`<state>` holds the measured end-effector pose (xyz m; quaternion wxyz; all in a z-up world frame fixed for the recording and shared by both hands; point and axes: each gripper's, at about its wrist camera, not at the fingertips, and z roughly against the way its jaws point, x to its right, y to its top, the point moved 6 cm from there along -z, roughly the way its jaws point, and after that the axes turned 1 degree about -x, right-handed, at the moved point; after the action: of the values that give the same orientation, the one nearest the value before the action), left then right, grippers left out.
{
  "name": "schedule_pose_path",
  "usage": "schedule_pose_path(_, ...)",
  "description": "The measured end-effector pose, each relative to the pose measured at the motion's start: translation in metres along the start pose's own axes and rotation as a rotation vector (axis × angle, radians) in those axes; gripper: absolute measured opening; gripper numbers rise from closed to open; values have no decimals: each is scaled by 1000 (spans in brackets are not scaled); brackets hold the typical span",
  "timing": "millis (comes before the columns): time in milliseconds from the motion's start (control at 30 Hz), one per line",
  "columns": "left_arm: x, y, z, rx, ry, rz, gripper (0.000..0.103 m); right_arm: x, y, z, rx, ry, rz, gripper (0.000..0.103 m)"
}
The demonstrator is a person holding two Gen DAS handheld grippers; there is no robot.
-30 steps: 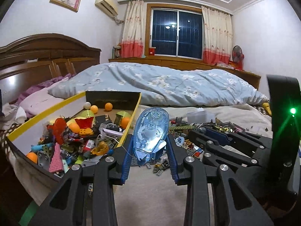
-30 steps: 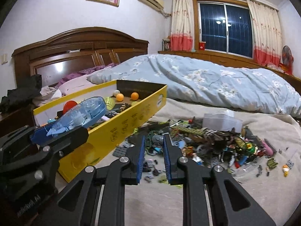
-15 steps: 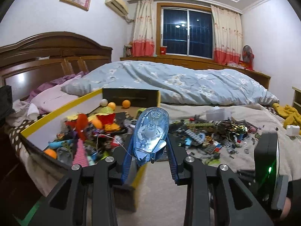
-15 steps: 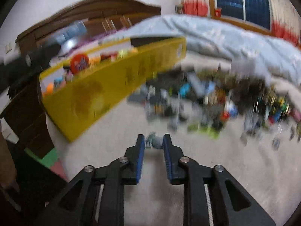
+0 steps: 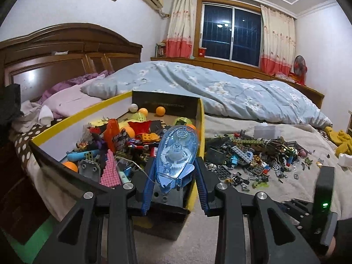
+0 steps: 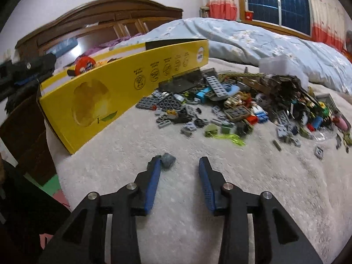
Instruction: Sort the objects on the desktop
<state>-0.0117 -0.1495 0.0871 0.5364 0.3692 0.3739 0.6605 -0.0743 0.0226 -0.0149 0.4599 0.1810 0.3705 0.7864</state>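
Left wrist view: looks forward along its fingers from just above the near corner of the open yellow cardboard box, into its interior, toward the dark window and carved wooden headboard. Right wrist view: sits lower and nearer the cream fleece blanket, tilted down, facing the box's outer yellow wall. Both views share the box, the scattered pile of plastic building bricks and the pale blue floral quilt

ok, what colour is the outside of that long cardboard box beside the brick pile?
Yellow, with dark printed icons; the cardboard box shows best in the right wrist view.
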Motion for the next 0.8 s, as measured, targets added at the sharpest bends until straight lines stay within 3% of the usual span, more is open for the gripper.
schedule_pose_path(133,10,0,2,13,-24,-28,35,-5,4,-11,-16,-65,44,31)
schedule_pose_path(200,16,0,4,20,-27,-44,35,-9,9,-14,-18,-75,60,15)
schedule_pose_path(333,17,1,5,23,-27,-47,35,-15,13,-14,-5,-114,99,14)
schedule_pose_path(433,15,2,8,22,-22,-34,35,-24,36,-2,72,-152,134,14)
schedule_pose_path(633,5,4,12,35,6,-22,35,-43,92,26,201,-57,67,14)
schedule_pose_path(800,-6,7,12,39,43,-8,35,-82,120,45,297,50,112,14)
